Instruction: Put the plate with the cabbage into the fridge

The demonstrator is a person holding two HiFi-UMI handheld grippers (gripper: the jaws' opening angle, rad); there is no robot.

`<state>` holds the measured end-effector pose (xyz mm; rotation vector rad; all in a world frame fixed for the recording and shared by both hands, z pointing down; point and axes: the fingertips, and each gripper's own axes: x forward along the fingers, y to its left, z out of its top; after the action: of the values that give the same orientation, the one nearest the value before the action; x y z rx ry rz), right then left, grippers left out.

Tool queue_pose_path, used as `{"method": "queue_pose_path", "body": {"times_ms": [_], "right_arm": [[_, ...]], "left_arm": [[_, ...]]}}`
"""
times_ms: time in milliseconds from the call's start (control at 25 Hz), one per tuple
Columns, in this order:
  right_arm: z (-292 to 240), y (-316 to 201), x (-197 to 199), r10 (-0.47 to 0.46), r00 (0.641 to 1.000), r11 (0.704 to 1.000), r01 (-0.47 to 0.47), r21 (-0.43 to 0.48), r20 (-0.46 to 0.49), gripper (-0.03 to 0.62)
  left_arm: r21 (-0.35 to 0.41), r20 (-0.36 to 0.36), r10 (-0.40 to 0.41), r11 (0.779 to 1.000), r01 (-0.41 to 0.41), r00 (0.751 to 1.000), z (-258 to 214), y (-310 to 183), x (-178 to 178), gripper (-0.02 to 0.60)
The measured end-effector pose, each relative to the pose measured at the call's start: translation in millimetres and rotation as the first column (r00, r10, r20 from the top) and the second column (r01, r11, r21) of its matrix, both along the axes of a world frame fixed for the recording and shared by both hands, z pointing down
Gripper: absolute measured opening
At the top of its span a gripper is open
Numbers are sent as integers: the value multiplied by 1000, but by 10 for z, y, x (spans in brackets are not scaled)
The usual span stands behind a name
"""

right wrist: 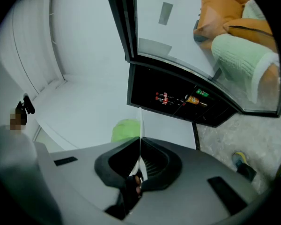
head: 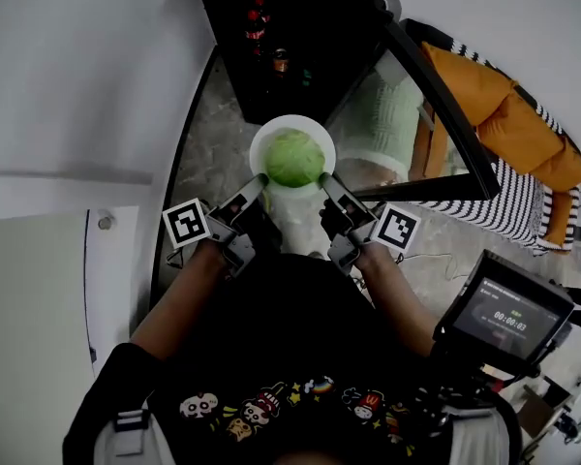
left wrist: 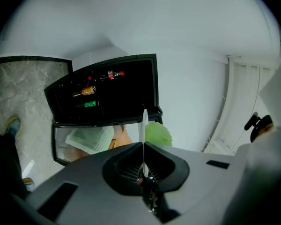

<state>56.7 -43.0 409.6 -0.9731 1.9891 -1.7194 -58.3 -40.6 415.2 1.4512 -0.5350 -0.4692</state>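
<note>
A white plate (head: 263,141) carrying a green cabbage (head: 294,158) hangs in the air in front of the open black fridge (head: 271,76). My left gripper (head: 258,182) is shut on the plate's left rim and my right gripper (head: 326,182) on its right rim. In the left gripper view the plate (left wrist: 144,123) appears edge-on between the jaws of the left gripper (left wrist: 144,150), with the cabbage (left wrist: 159,134) just to its right. The right gripper view shows the plate's rim (right wrist: 141,123) clamped in the right gripper (right wrist: 139,148), the cabbage (right wrist: 125,129) to its left.
The fridge's glass door (head: 436,114) stands swung open to the right. Bottles and cans (head: 271,58) lie inside on the dark shelf. An orange cushion on striped fabric (head: 523,139) is at the right. A screen device (head: 508,318) sits near my right arm.
</note>
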Motion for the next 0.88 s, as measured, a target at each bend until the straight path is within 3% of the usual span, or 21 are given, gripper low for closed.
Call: {"method": "queue_pose_path", "body": {"times_ms": [440,880], "right_arm": [[-5,7,-70,-50,998,998,48,30,43,15],[-15,25,-41,-13,999,1000,13,13,40,14]], "left_arm": [[31,28,-62,998,62,998,-37,75,-48,11],[28,50,-10,1000,8,999,-66,29,-30,11]]}}
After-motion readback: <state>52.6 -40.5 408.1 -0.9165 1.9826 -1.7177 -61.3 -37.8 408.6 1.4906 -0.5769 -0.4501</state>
